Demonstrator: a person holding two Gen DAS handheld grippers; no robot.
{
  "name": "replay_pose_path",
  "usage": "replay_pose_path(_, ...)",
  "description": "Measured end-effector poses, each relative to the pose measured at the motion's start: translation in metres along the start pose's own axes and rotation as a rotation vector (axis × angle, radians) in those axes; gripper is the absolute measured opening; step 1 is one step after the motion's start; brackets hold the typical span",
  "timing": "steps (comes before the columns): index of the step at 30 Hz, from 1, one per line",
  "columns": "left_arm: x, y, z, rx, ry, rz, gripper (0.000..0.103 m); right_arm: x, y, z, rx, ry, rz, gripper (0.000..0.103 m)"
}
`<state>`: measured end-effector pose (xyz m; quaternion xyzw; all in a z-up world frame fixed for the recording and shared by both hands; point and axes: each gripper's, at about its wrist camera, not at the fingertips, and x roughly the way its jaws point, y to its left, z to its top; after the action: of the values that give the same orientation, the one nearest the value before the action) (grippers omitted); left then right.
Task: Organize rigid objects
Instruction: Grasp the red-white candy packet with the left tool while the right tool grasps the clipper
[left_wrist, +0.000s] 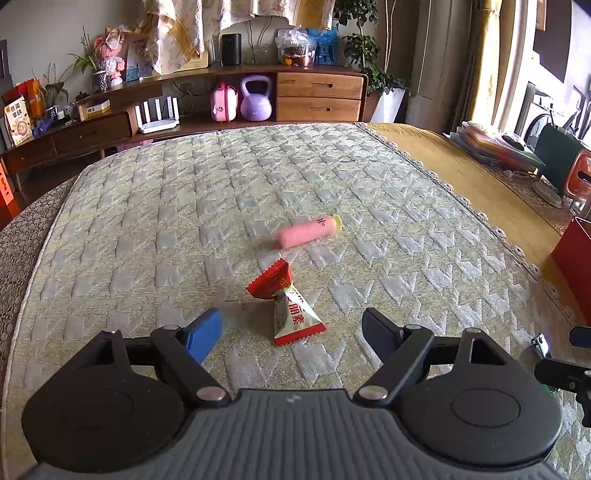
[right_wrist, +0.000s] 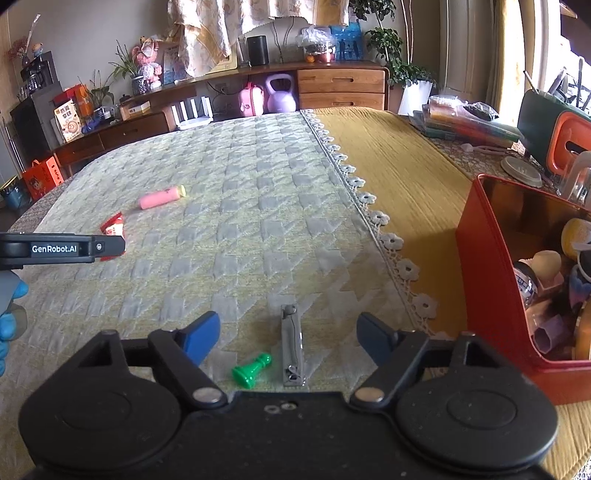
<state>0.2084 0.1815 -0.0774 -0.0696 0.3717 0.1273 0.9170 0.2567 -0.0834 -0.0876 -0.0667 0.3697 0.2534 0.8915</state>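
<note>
We take the red box (right_wrist: 491, 280) at the right edge of the quilted cloth (right_wrist: 240, 221) as our landmark; it stands open and already part filled with small items, which we judge is why everything loose lies within reach of it: it is the place the loose things are meant to go.

Our right gripper (right_wrist: 286, 332) stands with its jaws apart and nothing pressed between the pads; the metal clip (right_wrist: 291, 347) lies flat on the cloth between them, untouched, just left of the box; the green pawn (right_wrist: 251, 369) lies on its side just left of the clip, a little further from the box. We judge the right side is lined up on the clip because it is the nearest piece to the box.

Our left gripper (left_wrist: 291, 332) is likewise wide and holds nothing; the sachet (left_wrist: 291, 314) rests on the cloth between its fingers, its red end tipped up; the pink tube (left_wrist: 308, 232) lies beyond it; both are well apart from the box, far to its left. We judge each side takes the pieces on its own half, so the arms need not cross.

A gloved hand (right_wrist: 9, 317) shows at the left border of the right view, carrying the left tool; neither piece has been lifted yet.
</note>
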Motion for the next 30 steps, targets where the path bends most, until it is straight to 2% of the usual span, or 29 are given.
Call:
replay_pose_path(7, 0.015, -0.002, 0.002, -0.001, 0.013, 0.006, 0.082, 0.012, -0.001, 0.001, -0.013, 0.023, -0.003, 0.060)
replay_pose_path(10, 0.020, -0.002, 0.003, 0.000, 0.021, 0.008, 0.076, 0.012, 0.000, 0.000, -0.030, 0.016, -0.015, 0.054)
replay_pose_path(12, 0.023, -0.002, 0.003, -0.002, 0.023, 0.010, 0.073, 0.011, 0.001, 0.000, -0.042, 0.013, -0.033, 0.044)
replay_pose_path(14, 0.024, -0.004, 0.003, 0.008, 0.016, 0.016, 0.072, 0.012, 0.003, 0.000, -0.062, 0.011, -0.047, 0.040)
replay_pose_path(18, 0.026, -0.007, 0.004, 0.024, 0.004, 0.023, 0.058, 0.011, 0.003, -0.002, -0.082, 0.005, -0.058, 0.027)
replay_pose_path(20, 0.026, -0.009, 0.005, 0.035, 0.000, 0.027, 0.048, 0.011, 0.003, -0.003, -0.086, 0.001, -0.058, 0.022)
replay_pose_path(22, 0.025, -0.010, 0.005, 0.038, -0.002, 0.022, 0.033, 0.010, 0.003, -0.003, -0.084, -0.001, -0.060, 0.016)
replay_pose_path(25, 0.024, -0.014, 0.006, 0.051, -0.002, 0.030, 0.025, 0.009, 0.001, -0.003, -0.079, -0.003, -0.059, 0.011)
replay_pose_path(30, 0.020, -0.018, 0.005, 0.058, 0.004, 0.027, 0.023, 0.006, -0.002, -0.003, -0.065, -0.002, -0.062, 0.010)
